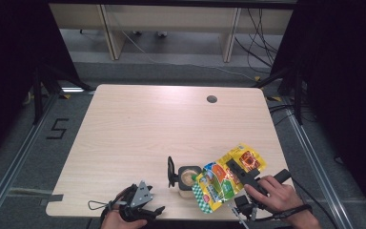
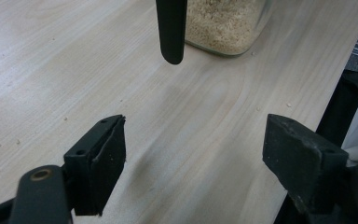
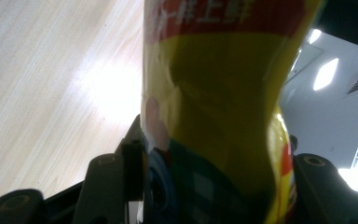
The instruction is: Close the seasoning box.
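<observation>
Bag (image 3: 223, 93) with red-banded Chinese lettering

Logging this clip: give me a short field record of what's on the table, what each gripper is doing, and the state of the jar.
surface: light wooden table
jar: clear jar holding tan granules, open, black hinged lid standing up beside it
bag: yellow printed bag, tilted toward the jar's mouth
right gripper: jaws closed on the bag
left gripper: jaws open, nothing between them, near the table's front edge, pointing toward the jar
</observation>
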### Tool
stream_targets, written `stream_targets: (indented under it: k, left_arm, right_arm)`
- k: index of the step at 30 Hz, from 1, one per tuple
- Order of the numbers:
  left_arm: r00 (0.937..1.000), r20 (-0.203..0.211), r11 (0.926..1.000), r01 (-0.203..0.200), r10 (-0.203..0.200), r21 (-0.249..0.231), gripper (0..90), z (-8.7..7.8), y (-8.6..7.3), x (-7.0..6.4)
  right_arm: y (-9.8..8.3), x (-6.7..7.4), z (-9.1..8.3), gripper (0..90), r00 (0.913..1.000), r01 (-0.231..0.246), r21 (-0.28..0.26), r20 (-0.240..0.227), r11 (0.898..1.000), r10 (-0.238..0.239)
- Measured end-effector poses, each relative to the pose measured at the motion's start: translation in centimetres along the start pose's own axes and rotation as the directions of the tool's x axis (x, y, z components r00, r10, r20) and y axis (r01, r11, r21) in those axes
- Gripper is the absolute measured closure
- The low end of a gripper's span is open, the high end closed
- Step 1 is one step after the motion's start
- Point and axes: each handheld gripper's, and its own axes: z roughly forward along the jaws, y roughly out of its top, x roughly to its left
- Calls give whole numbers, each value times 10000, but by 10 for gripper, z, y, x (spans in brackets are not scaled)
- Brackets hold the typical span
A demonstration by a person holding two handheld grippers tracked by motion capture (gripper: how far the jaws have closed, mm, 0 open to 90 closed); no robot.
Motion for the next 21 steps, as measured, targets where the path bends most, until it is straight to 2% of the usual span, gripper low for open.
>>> stream_targets:
  k: [3, 4, 5, 6, 7, 8, 12, 14, 16, 18, 19, 20, 21]
  left_arm:
    - [10000, 2, 10000, -46, 46, -20, 213, 0, 0, 1]
    - [10000, -8, 10000, -32, 32, -19, 213, 0, 0, 1]
    - [10000, -25, 10000, -25, 25, -15, 213, 0, 0, 1]
    - [10000, -1, 10000, -36, 36, -21, 213, 0, 0, 1]
    - [10000, 30, 10000, -22, 22, -20, 213, 0, 0, 1]
    - [10000, 42, 10000, -44, 44, -27, 213, 0, 1, 1]
    - [10000, 31, 10000, -36, 36, -7, 213, 0, 1, 0]
    - [10000, 20, 10000, -62, 62, -24, 213, 0, 0, 1]
    - [10000, -46, 10000, -4, 4, -44, 213, -1, 0, 1]
    - [10000, -29, 10000, -1, 1, -71, 213, -1, 0, 2]
    - [10000, -51, 10000, -3, 3, -49, 213, -1, 0, 2]
    - [10000, -65, 10000, 3, -3, -98, 213, -1, 0, 2]
    - [10000, -55, 10000, -8, 7, -88, 213, -1, 0, 2]
  right_arm:
    - [0, 0, 0, 505, 9999, -131, -57, -30, 9999, 131]
    - [0, 1, -1, 505, 9995, -305, -66, -15, 9995, 305]
    - [0, 1, -2, 506, 9973, -718, -34, -128, 9974, 718]
    - [0, 1, -2, 506, 9971, -738, -81, -189, 9972, 736]
    - [-1, 2, -1, 507, 9955, -947, -189, -73, 9953, 946]
    - [-3, 1, -2, 507, 9954, -918, -175, -281, 9956, 913]
    - [-8, 4, -1, 513, 9866, -1598, -468, -411, 9860, 1580]
    - [-10, 4, 0, 520, 9870, -1585, -699, -387, 9849, 1561]
    - [-10, 6, -1, 527, 9793, -1990, -779, -546, 9769, 1951]
    - [-12, 5, 0, 533, 9781, -2051, -1015, -566, 9735, 2002]
    - [-12, 8, 0, 536, 9694, -2417, -973, -678, 9655, 2358]
    - [-13, 7, 2, 539, 9752, -2189, -1172, -578, 9687, 2134]
    - [-14, 11, 1, 545, 9656, -2545, -1093, -839, 9609, 2462]
